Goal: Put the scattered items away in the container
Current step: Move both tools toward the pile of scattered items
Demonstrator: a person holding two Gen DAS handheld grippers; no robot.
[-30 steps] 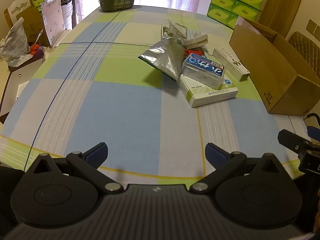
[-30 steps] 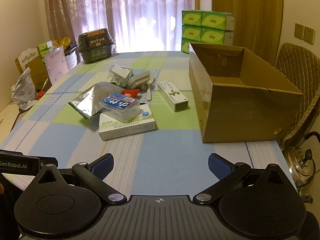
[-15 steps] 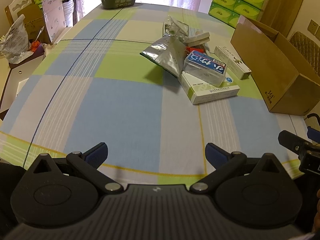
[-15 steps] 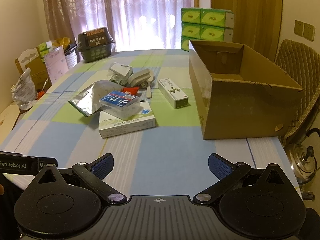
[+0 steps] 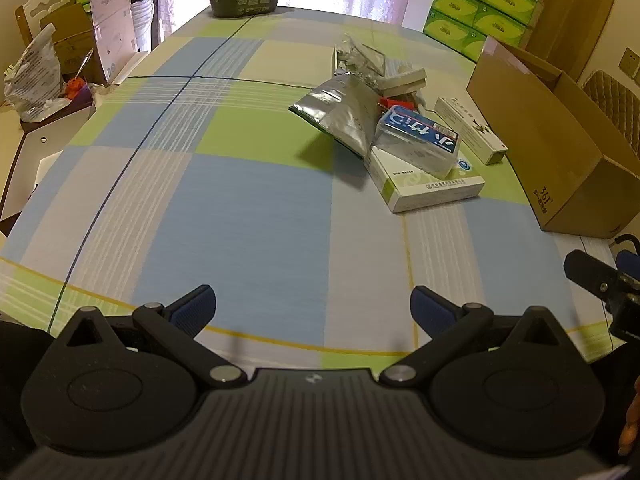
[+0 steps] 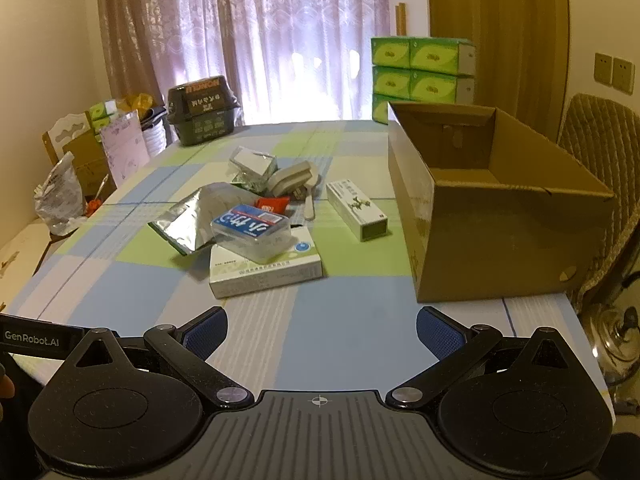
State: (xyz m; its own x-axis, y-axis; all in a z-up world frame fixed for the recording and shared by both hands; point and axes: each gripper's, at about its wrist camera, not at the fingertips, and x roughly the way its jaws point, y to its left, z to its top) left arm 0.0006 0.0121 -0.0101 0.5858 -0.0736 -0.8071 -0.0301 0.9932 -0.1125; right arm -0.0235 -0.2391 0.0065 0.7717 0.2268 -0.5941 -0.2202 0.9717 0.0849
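Observation:
A pile of items lies mid-table: a flat white box (image 6: 266, 270) with a clear blue-labelled case (image 6: 251, 232) on top, a silver foil pouch (image 6: 188, 218), a long white carton (image 6: 356, 210), a small red packet (image 6: 273, 203) and wrapped packs behind. An open cardboard box (image 6: 496, 216) stands to their right. The same pile shows in the left wrist view, with the white box (image 5: 430, 186), case (image 5: 418, 136), pouch (image 5: 340, 114) and cardboard box (image 5: 540, 136). My left gripper (image 5: 313, 308) and right gripper (image 6: 322, 332) both hover open near the table's front edge, holding nothing.
A dark basket (image 6: 202, 114) sits at the table's far end. Green tissue boxes (image 6: 420, 72) are stacked behind the cardboard box. A chair (image 6: 600, 152) and a kettle (image 6: 618, 344) are at the right; cluttered furniture with bags (image 5: 36, 76) is at the left.
Both grippers have drifted slightly forward toward the pile, still open. Nothing on the table has moved.

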